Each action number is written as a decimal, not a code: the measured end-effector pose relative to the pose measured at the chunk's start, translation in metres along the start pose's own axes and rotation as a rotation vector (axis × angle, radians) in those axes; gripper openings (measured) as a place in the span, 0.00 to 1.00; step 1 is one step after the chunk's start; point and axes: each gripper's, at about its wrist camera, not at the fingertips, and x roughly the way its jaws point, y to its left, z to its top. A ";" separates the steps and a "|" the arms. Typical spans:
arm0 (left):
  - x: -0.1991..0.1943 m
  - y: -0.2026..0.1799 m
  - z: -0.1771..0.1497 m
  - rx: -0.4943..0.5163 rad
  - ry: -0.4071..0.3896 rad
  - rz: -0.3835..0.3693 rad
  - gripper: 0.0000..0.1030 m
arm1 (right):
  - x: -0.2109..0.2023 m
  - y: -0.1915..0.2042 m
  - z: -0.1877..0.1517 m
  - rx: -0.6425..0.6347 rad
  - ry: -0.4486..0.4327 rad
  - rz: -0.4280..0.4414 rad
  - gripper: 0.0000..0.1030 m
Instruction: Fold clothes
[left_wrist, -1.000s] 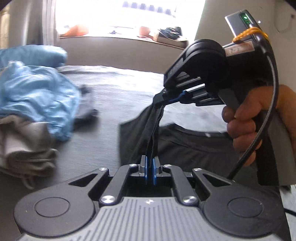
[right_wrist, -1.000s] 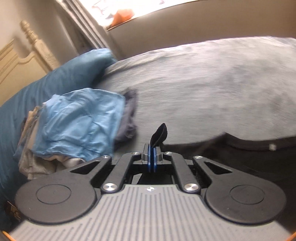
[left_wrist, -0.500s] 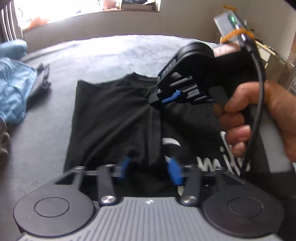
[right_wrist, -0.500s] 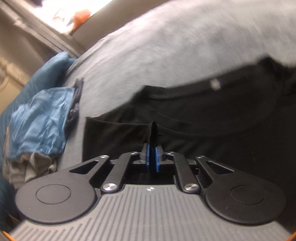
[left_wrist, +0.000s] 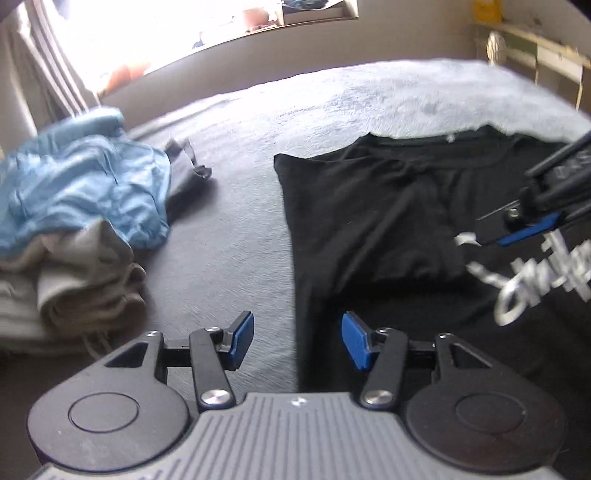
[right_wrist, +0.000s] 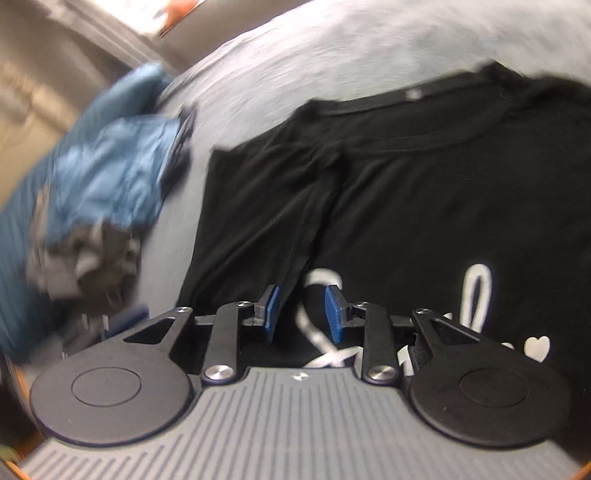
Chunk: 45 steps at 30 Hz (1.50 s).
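Observation:
A black T-shirt (left_wrist: 369, 221) with white lettering lies flat on the grey bed, its left sleeve folded in over the body; it also fills the right wrist view (right_wrist: 424, 192). My left gripper (left_wrist: 297, 341) hangs open over the shirt's left edge with nothing between its blue pads. My right gripper (right_wrist: 301, 310) hovers over the folded sleeve's edge and the print; its jaws are opening and the cloth lies below them, not pinched. The right gripper's tip (left_wrist: 517, 227) shows at the right edge of the left wrist view.
A pile of clothes, light blue (left_wrist: 81, 188) on top with grey and beige pieces below, sits on the bed (left_wrist: 229, 221) to the left of the shirt. A blue pillow (right_wrist: 22, 236) lies beyond it. A window sill and wall run behind the bed.
Both grippers were shut on the raised black sleeve; the left let go first, then the right. The sleeve now lies folded on the shirt, and both grippers have sunk toward the bed.

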 end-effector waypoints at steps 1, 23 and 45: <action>0.001 -0.001 -0.001 0.019 -0.003 0.006 0.53 | 0.002 0.009 -0.003 -0.051 0.003 -0.010 0.26; 0.012 0.018 -0.014 -0.001 -0.026 0.073 0.53 | 0.019 0.025 -0.023 -0.030 0.055 -0.084 0.02; 0.003 0.044 0.020 -0.234 -0.023 -0.066 0.73 | 0.003 0.043 0.008 -0.127 -0.145 -0.071 0.22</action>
